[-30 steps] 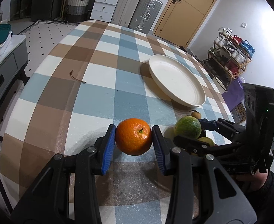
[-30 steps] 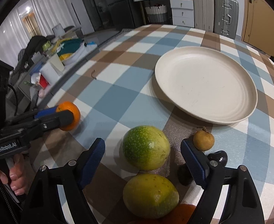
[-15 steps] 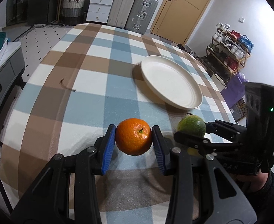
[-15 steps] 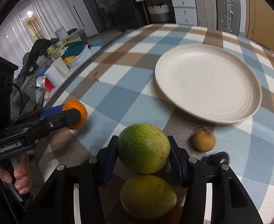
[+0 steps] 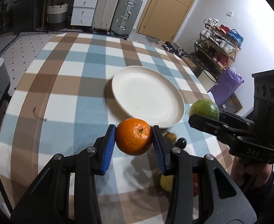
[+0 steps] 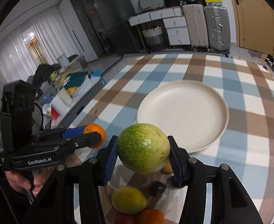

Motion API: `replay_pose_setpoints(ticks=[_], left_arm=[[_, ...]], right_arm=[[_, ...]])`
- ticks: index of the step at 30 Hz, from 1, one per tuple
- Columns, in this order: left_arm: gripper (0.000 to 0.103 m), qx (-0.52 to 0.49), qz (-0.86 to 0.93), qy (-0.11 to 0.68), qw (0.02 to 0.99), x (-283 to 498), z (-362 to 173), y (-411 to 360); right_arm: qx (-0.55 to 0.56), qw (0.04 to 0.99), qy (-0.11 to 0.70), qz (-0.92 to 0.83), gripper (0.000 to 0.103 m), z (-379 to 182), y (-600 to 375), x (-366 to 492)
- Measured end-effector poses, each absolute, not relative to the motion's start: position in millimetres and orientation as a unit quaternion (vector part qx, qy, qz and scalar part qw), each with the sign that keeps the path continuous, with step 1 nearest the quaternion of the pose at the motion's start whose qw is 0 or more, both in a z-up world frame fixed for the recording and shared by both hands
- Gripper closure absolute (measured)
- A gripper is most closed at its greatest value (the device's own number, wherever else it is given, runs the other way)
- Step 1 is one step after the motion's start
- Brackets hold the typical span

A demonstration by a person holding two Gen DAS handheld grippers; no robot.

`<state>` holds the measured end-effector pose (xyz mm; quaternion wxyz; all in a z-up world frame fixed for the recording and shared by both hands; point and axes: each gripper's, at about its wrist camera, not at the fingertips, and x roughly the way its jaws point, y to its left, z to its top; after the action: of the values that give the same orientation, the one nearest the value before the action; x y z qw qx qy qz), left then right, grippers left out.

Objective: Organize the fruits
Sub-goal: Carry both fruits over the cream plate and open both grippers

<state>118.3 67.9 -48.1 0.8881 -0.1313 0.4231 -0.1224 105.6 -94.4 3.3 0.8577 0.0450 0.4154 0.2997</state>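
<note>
A: We are gripping the orange [image 5: 133, 138] between the blue pads of the left gripper [image 5: 133, 140], clear of the checked table [image 5: 66, 85]; the right gripper [image 6: 143, 154] is clamping the green fruit [image 6: 143, 150] just the same.

B: And the plate [image 5: 176, 110] is lying ahead of both, empty; from the left it is sitting forward and a touch to the right, from the right almost dead ahead.

A: We are judging the right hand nearer, its fruit already overlapping the near rim; though the fisheye is bending things, so we are hedging.

B: Below us the yellow fruit [image 6: 128, 199], the small brown fruit [image 5: 170, 136] and some dark ones are waiting, blurred.
</note>
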Motion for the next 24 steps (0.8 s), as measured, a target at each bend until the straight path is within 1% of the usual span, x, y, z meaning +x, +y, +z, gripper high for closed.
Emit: replay_pose_setpoints(ticks=[13,24], left_arm=[[0.067,-0.113,-0.149,0.432,0.882,177.2,-39.9,37.5],[0.067,-0.109,-0.161,0.461,0.866,239.2,-64.3,17.2]], right_arm=[[0.063,0.865,0.401,0.294,0.051,10.8,-117.5,150.8],[0.072,0.856,0.421,0.292,0.051,-13.8,-122.9,189.7]])
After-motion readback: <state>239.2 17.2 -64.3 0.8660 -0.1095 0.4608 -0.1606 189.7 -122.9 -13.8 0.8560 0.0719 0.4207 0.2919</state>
